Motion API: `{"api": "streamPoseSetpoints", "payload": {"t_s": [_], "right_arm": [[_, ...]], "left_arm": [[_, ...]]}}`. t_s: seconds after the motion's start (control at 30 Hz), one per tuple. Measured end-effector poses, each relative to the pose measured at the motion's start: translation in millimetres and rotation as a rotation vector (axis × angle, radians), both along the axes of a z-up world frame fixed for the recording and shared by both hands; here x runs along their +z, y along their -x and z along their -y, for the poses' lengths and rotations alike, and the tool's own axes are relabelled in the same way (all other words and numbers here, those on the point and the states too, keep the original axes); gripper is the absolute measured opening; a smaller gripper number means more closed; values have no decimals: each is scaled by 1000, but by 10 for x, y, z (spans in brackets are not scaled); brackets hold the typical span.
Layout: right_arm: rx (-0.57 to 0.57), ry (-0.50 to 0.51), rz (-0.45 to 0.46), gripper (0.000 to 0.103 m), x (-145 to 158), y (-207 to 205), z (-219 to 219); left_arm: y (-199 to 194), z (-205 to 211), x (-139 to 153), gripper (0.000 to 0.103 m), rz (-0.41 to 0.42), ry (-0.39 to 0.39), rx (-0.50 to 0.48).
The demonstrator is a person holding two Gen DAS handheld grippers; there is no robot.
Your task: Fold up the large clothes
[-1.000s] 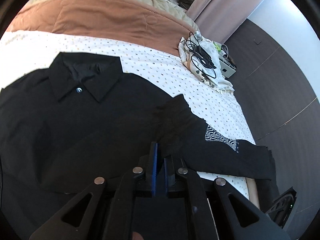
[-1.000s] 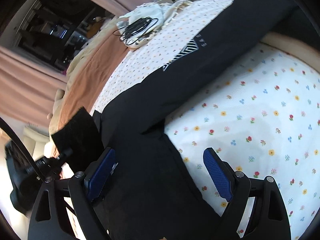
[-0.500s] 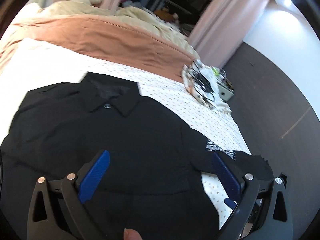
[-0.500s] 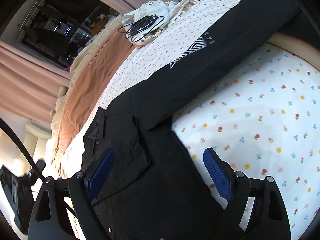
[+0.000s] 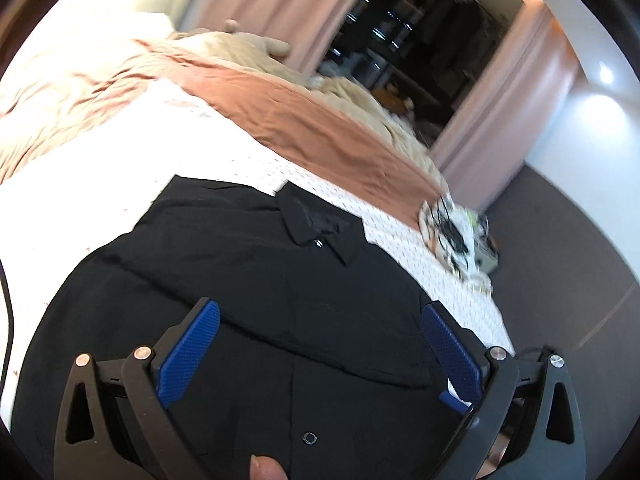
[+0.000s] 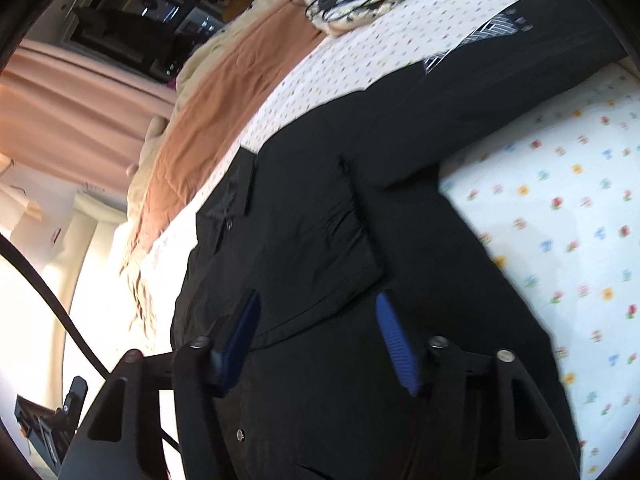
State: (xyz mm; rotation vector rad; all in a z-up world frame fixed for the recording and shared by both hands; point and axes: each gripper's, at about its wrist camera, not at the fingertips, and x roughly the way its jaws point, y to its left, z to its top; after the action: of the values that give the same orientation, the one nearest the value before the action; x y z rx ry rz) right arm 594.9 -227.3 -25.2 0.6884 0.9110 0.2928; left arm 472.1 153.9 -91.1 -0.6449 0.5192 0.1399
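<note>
Showing patterned sleeve (image 6: 480, 36), right view only

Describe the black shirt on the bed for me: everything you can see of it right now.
The black shirt is a collared, buttoned garment of thin, matte woven cloth, lying front up on the bed. One sleeve is folded across the chest, its edge making a diagonal line; the other sleeve, with a white patterned patch, stretches out toward the bed's edge. The collar lies flat with one pale button. Light creases show. No jaws are gripping it.
</note>
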Motion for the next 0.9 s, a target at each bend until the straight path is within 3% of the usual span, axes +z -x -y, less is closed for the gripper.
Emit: {"api": "streamPoseSetpoints", "payload": {"t_s": [0.1, 0.23, 0.37, 0.47, 0.67, 0.9], "right_arm": [[7, 2, -27, 40, -84, -73, -76], [-17, 27, -65, 38, -166, -137, -93], [-39, 63, -67, 38, -194, -226, -90], [-72, 93, -72, 23, -221, -327, -85], [-81, 151, -48, 11, -176, -585, -197], [-97, 144, -8, 8, -200, -733, -339]], "left_arm": [[3, -152, -74, 103, -4, 36, 3], [36, -303, -91, 103, -1, 54, 0], [75, -385, -92, 103, -19, 20, 20], [135, -465, -90, 103, -5, 24, 32], [160, -549, -92, 103, 4, -1, 20], [180, -586, -84, 103, -9, -72, 41]]}}
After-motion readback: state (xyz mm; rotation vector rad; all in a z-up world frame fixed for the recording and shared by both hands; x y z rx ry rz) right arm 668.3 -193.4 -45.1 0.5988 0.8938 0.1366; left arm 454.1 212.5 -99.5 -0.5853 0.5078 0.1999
